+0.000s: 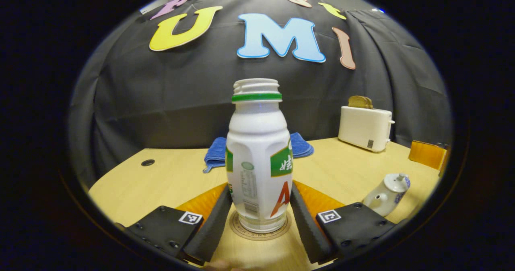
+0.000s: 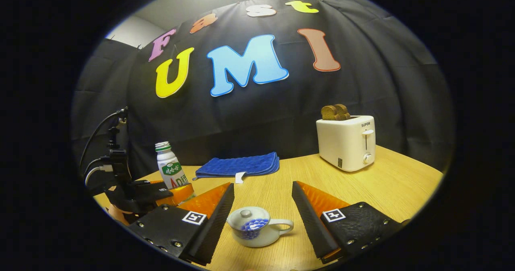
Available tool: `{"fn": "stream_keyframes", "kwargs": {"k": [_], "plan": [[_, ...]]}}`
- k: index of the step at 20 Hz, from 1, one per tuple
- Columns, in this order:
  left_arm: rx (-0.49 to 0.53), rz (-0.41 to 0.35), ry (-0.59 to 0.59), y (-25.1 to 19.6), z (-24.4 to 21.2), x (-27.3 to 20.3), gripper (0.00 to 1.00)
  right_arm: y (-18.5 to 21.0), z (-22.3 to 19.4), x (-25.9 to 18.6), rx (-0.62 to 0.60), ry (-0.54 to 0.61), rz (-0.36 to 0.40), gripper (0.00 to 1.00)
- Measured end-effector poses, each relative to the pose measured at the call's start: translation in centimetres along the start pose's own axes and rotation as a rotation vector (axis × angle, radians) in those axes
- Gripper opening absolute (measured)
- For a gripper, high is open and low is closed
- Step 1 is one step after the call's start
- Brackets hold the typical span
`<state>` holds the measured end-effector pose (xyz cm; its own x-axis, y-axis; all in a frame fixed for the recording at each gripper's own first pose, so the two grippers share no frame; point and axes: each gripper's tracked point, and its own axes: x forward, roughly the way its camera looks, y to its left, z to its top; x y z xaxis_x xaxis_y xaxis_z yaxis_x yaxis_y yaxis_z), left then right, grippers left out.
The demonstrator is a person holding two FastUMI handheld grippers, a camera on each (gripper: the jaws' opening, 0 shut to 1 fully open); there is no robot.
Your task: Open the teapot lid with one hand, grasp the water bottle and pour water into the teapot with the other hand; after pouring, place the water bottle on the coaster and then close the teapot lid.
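A pale wood bench (image 2: 394,182) stands before a black cloth wall, with a white toaster (image 2: 347,142) holding brown bread (image 2: 335,112) at the back right and a folded blue cloth (image 2: 241,164) near the middle.

In the left gripper view, the left claw (image 1: 259,212) brackets the water bottle (image 1: 257,158). The bottle stands upright, uncapped, on the round coaster (image 1: 241,230). Both fingers lie close along its lower sides and seem to touch it, though whether they are pressing or have just released cannot be told from the picture. The teapot (image 1: 387,193) sits off to the right in this view, well apart from the bottle, its lid (image 1: 396,181) on.

In the right gripper view, the right claw (image 2: 263,212) is spread wide and grasps nothing. The teapot (image 2: 254,231) rests on the bench between its fingers, nearer the left one but touching neither, with the lid (image 2: 246,214) seated on top and the handle pointing toward the right finger. Farther left in this view, the water bottle (image 2: 171,170) stands upright with the left claw (image 2: 177,194) at its base, cables trailing from the rig behind it.
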<state>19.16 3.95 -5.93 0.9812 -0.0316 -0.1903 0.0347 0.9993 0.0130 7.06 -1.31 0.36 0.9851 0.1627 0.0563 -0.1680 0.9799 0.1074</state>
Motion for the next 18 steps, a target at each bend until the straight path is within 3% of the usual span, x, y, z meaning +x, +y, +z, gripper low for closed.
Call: {"fn": "stream_keyframes", "kwargs": {"k": [1, 3, 7, 8, 10, 16, 17, 18], "plan": [[0.000, 0.013, -0.002, 0.3, 0.1, -0.4, 0.94, 0.0, 0.0, 0.0, -0.003, 0.001, 0.001, 0.90], [-0.006, 0.014, -0.012, 0.1, 0.2, -1.3, 1.00, 0.2, 0.1, -0.1, -0.009, -0.004, 0.003, 0.90], [0.045, 0.028, -0.046, -0.5, 1.0, -4.3, 0.91, 0.3, 0.6, -0.5, -0.013, -0.020, 0.003, 0.90], [0.056, 0.035, -0.061, -0.6, 1.3, -5.2, 0.91, 0.4, 1.0, -0.6, -0.015, -0.031, 0.001, 0.90], [0.047, 0.026, -0.084, -1.6, 1.8, -7.5, 1.00, 0.6, 1.4, -1.1, -0.027, -0.050, -0.002, 0.90], [0.016, 0.004, -0.134, -5.1, 1.5, -13.9, 1.00, 2.5, -0.4, -5.1, -0.052, -0.047, 0.014, 0.90], [0.012, 0.005, -0.135, -5.7, 1.2, -15.0, 0.95, 2.7, -1.1, -6.0, -0.063, -0.038, 0.009, 0.90], [0.002, 0.007, -0.146, -6.0, 1.0, -16.1, 1.00, 2.9, -1.5, -7.0, -0.071, -0.033, 0.006, 0.90]]}}
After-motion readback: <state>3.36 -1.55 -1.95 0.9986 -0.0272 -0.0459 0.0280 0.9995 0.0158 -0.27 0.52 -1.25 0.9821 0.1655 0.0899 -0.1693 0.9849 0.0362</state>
